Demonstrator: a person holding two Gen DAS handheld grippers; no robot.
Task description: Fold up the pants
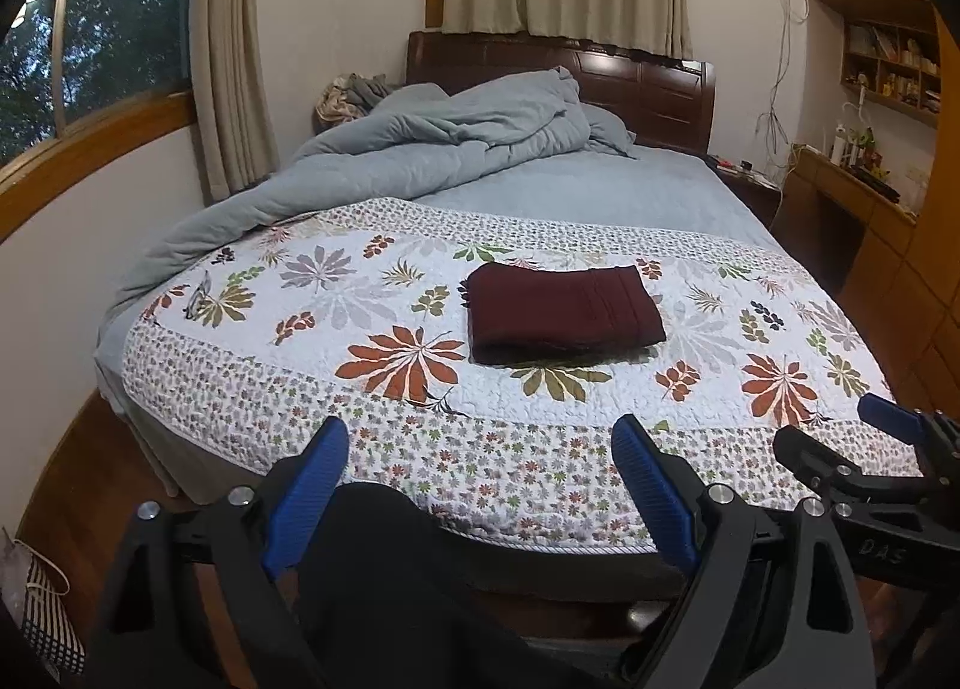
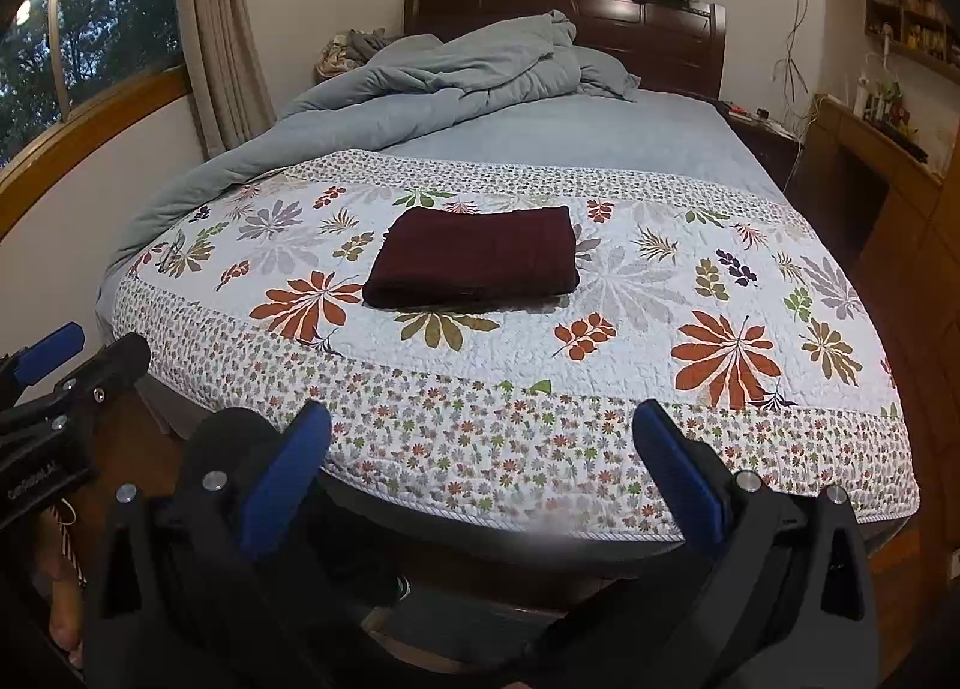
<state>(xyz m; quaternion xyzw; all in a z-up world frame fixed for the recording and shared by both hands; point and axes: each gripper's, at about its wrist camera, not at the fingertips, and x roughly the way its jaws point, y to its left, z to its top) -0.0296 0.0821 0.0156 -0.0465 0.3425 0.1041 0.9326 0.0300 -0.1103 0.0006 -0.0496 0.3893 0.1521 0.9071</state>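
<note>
The dark maroon pants lie folded into a neat rectangle on the floral quilt, near the middle of the bed's foot; they also show in the right wrist view. My left gripper is open and empty, held back over the bed's near edge. My right gripper is open and empty too, at the same edge, to the right of the left one. The right gripper also shows in the left wrist view, and the left gripper in the right wrist view. Neither gripper touches the pants.
A rumpled grey-blue duvet is piled at the head of the bed by the dark wooden headboard. A window and curtains stand on the left. A wooden desk and shelves are on the right. A checked bag sits on the floor at the left.
</note>
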